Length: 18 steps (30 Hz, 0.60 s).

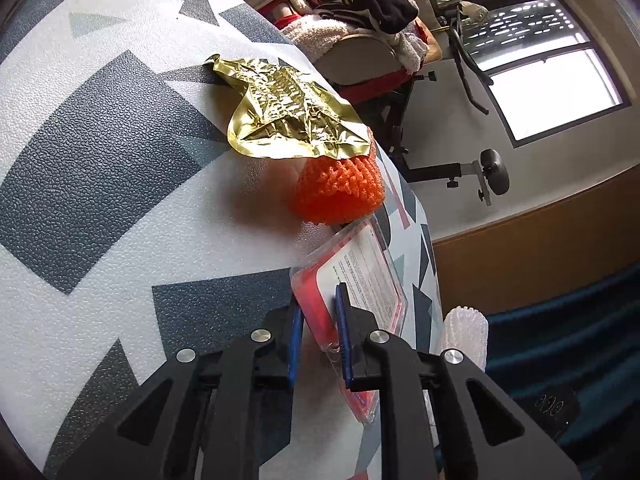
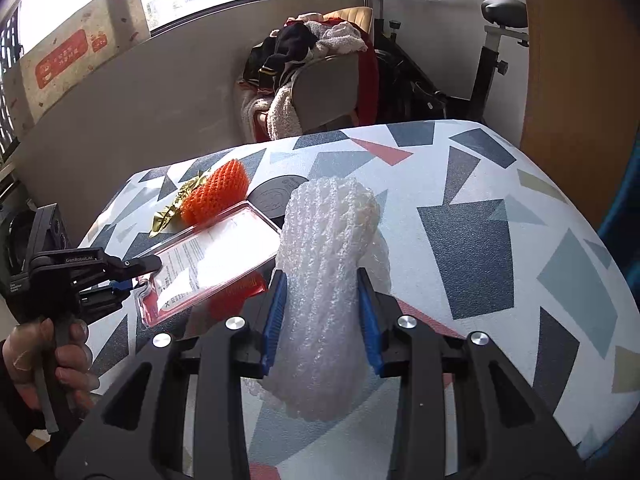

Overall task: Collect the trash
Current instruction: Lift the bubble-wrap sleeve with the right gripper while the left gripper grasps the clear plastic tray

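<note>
Blue rubber pads lined the black fingers of the right gripper [image 2: 322,316], which was clamped on a white foam mesh sleeve [image 2: 328,280] held upright above the tabletop. The left gripper [image 1: 318,344] had its jaws pinched on the near corner of a clear plastic blister pack with a red and white printed card inside [image 1: 360,280]; in the right wrist view that pack [image 2: 208,260] sat tilted, its gripped end lifted off the surface, just to the left of the white sleeve. A hand [image 2: 48,356] wrapped the handle of the left gripper at the lower left of that view.

Beyond the pack lay an orange foam mesh sleeve [image 1: 340,192], and a crumpled sheet of gold foil [image 1: 288,112] rested partly over its far end, near the table edge. A round grey disc [image 2: 276,196] lay flat behind the white sleeve. All of this sat on a table covered in a white cloth printed with grey, blue and pink geometric shapes [image 2: 460,200].

Past the table stood a chair heaped with clothes and towels [image 2: 316,68] and an exercise bike [image 2: 460,64] by the window
</note>
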Tool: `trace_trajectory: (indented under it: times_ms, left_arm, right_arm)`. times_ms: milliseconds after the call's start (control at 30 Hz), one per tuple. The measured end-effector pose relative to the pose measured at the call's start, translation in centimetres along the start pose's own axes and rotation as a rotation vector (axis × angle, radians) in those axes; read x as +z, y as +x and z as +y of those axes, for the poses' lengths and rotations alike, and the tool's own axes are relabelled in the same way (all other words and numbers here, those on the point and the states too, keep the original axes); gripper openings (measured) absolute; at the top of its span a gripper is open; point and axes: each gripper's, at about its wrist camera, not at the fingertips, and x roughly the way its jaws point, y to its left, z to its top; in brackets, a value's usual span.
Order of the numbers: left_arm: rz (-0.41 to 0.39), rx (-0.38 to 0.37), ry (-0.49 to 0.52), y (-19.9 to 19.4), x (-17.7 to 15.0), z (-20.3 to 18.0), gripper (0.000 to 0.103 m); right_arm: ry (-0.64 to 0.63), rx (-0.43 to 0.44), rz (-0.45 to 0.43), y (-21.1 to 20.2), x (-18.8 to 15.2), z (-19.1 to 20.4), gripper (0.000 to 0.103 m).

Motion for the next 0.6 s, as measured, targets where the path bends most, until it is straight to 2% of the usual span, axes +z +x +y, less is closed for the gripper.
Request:
trace_trajectory:
  times_ms: [200,300,433,600]
  left_arm:
    - [-0.069,0.029,0.263,-3.4,0.1,-6.0,0.006]
    - [-0.097,0.067,0.378,-5.1,-0.5,-8.2,0.006]
    - [-0.110,0.089,0.464,-7.1,-1.6,-9.2,0.006]
    - [-0.121,0.106,0.513,-9.5,-2.7,-9.3,0.006]
  right_arm:
    - [0.002,0.008,0.004,-1.2,-1.0,0.4,0.037]
    - [-0.014,0.012,-0.003,-2.2,-1.5,1.0,0.037]
    - [-0.028,0.022,-0.009,-3.4,-2.0,1.8,0.037]
    - [-0.050,0.031,-0.009,-4.5,-2.8,2.9,0.037]
